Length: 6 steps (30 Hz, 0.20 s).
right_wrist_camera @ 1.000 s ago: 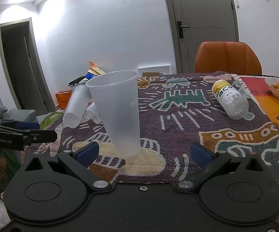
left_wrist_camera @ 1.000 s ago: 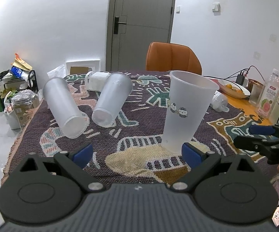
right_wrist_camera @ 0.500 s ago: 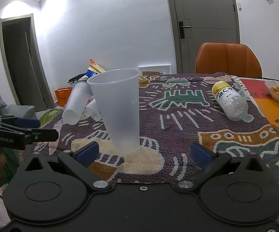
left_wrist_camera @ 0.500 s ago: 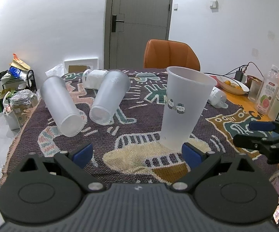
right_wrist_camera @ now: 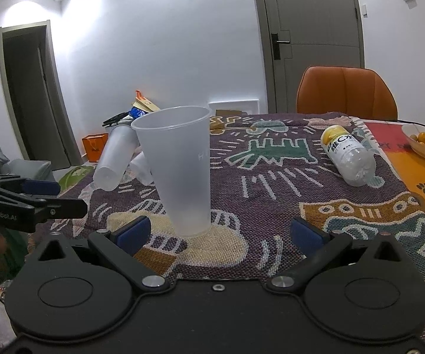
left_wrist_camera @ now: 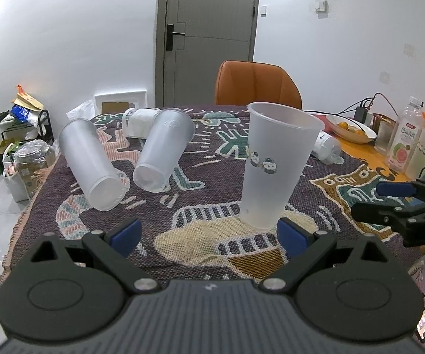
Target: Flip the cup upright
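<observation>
A frosted plastic cup [left_wrist_camera: 274, 165] with small panda prints stands upright on the patterned cloth [left_wrist_camera: 183, 244]; it also shows in the right wrist view [right_wrist_camera: 180, 171]. Two more frosted cups lie on their sides at the left, one [left_wrist_camera: 90, 163] nearer the cloth's edge and one [left_wrist_camera: 163, 150] beside it. My left gripper [left_wrist_camera: 209, 234] is open and empty just in front of the upright cup. My right gripper [right_wrist_camera: 221, 233] is open and empty, also in front of it; it shows in the left wrist view [left_wrist_camera: 395, 203] at the right.
A clear bottle [right_wrist_camera: 348, 155] with a yellow cap lies on the cloth at the right. A bowl of oranges [left_wrist_camera: 349, 129], a juice bottle [left_wrist_camera: 404, 138] and a container stand at the far right. An orange chair [left_wrist_camera: 256, 87] is behind the table. Clutter [left_wrist_camera: 14, 135] sits on the floor at the left.
Both grippers have drawn back slightly and risen a little. The upright cup has not moved.
</observation>
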Tool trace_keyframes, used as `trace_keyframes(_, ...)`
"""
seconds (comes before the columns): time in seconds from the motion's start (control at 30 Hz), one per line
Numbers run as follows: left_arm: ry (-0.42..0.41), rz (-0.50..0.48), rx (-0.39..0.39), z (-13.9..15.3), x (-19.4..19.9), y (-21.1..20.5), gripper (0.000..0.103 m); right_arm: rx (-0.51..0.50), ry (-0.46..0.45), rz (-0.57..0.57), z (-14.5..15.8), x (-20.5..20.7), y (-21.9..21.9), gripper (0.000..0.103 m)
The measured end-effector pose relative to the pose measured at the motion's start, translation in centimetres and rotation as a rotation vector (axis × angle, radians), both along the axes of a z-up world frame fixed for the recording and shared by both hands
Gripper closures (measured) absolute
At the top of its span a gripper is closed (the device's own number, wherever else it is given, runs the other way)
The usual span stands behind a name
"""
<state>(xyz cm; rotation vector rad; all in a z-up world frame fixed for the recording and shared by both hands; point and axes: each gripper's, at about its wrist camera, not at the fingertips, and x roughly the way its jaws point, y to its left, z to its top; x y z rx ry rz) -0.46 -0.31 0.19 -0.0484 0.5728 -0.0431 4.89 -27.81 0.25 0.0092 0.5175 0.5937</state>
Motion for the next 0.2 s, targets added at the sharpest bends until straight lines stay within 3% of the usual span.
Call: trace_keyframes(0.2,-0.015,-0.003,0.002,0.09,-0.2,0.0,0.006,-0.002,0.005,-0.001,-0.13,0.06,0.06,0.0)
